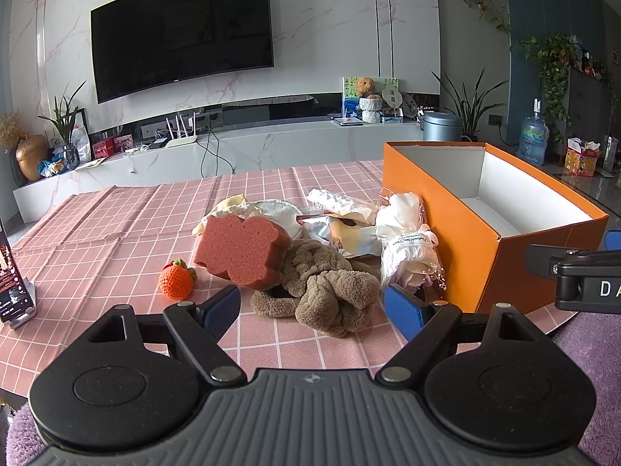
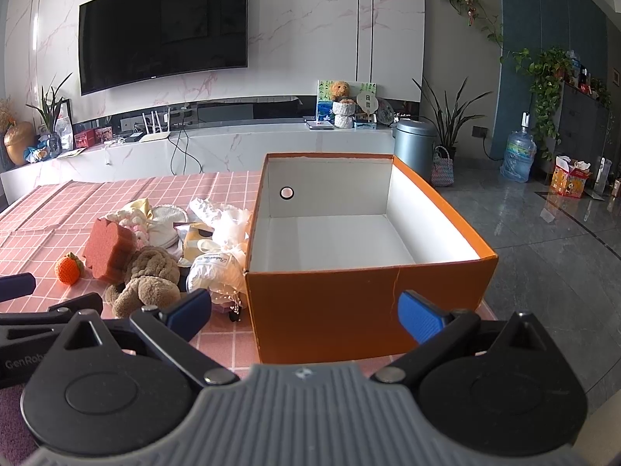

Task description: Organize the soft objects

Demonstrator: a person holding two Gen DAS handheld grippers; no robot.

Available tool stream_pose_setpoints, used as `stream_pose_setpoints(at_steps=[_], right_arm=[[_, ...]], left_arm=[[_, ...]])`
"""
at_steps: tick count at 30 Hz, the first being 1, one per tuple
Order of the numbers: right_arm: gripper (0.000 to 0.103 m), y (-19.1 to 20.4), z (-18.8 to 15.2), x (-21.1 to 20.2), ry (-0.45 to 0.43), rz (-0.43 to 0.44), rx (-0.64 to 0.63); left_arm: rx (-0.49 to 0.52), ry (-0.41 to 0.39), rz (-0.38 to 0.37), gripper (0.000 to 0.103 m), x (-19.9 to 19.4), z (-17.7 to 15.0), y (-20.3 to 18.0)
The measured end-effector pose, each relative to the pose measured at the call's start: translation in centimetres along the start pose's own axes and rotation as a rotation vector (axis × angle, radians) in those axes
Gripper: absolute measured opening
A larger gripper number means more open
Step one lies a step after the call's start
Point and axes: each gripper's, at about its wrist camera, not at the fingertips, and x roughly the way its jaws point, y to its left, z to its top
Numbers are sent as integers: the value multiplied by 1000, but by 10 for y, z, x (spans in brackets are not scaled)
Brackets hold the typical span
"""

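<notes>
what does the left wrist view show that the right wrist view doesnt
Only the left wrist view shows a phone on a stand at the table's left edge.

Only the right wrist view shows the orange box's whole bare white floor, the round hole in its far wall, and a woven bag on the floor.

Both show the red sponge, brown plush, crocheted orange, and each view's own open gripper, left gripper and right gripper.
</notes>
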Motion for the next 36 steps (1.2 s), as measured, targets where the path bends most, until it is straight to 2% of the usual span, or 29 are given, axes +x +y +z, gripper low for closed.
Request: stream_pose_setpoints(at_steps=[20, 24, 27, 29, 33, 36], right_arm=[[101, 0, 0, 2, 4, 5, -3], [101, 1, -1, 2, 3, 36, -7], [101, -2, 1, 1, -12, 96, 2], [100, -3, 2, 2, -30, 93, -5], [100, -2, 10, 7, -60, 107, -45], [100, 2, 19, 11, -86, 130, -113]], left_arm=[[0, 1, -3, 98, -3, 1, 2], [0, 14, -30, 98, -1, 4, 4], [-39, 21, -49, 96, 0, 6, 11], [-65, 26, -66, 94, 2, 8, 16], [-98, 64, -112, 94, 8, 16, 24], [-78, 54, -103, 97, 11, 25, 25]])
